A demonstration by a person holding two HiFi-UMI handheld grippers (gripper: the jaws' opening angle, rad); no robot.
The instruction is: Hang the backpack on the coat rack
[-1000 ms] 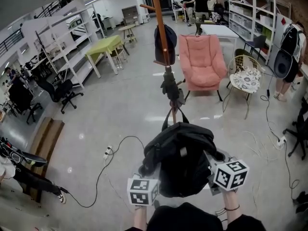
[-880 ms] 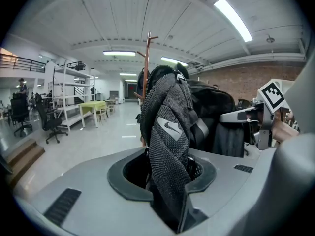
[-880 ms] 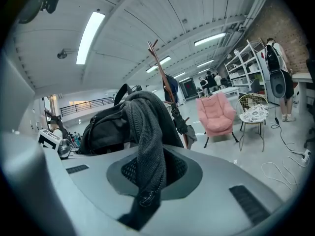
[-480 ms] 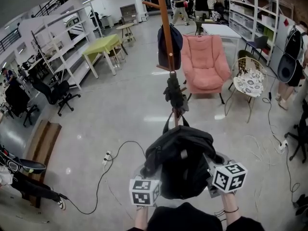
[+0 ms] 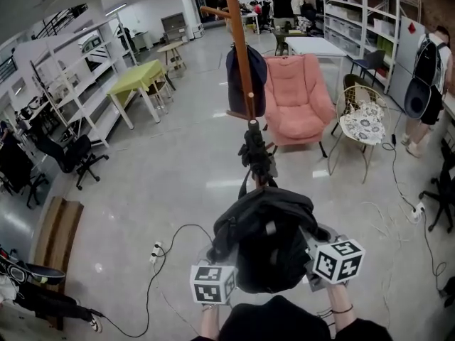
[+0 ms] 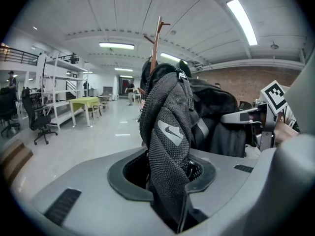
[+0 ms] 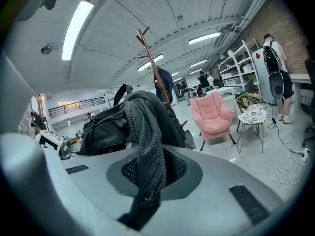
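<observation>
A black backpack [image 5: 266, 240] hangs in front of me, carried between both grippers. My left gripper [image 5: 217, 253] is shut on a mesh shoulder strap [image 6: 167, 141], which runs up between its jaws in the left gripper view. My right gripper [image 5: 313, 239] is shut on the other mesh strap [image 7: 146, 146]. The brown wooden coat rack [image 5: 242, 55] stands straight ahead, just beyond the backpack, with pegs near its top. A dark blue garment [image 5: 234, 73] and a black item [image 5: 257, 155] hang on it. The rack's top [image 6: 156, 33] shows behind the bag, and it also shows in the right gripper view [image 7: 149, 58].
A pink armchair [image 5: 295, 98] and a wire chair with a patterned cushion [image 5: 362, 116] stand right of the rack. A yellow-green table [image 5: 138, 80] and shelving are at left. A black cable [image 5: 167, 240] lies on the floor. A person [image 5: 426, 69] stands at far right.
The coat rack has drawn closer as both grippers carried the backpack forward toward it. Both grips on the straps are unchanged.
</observation>
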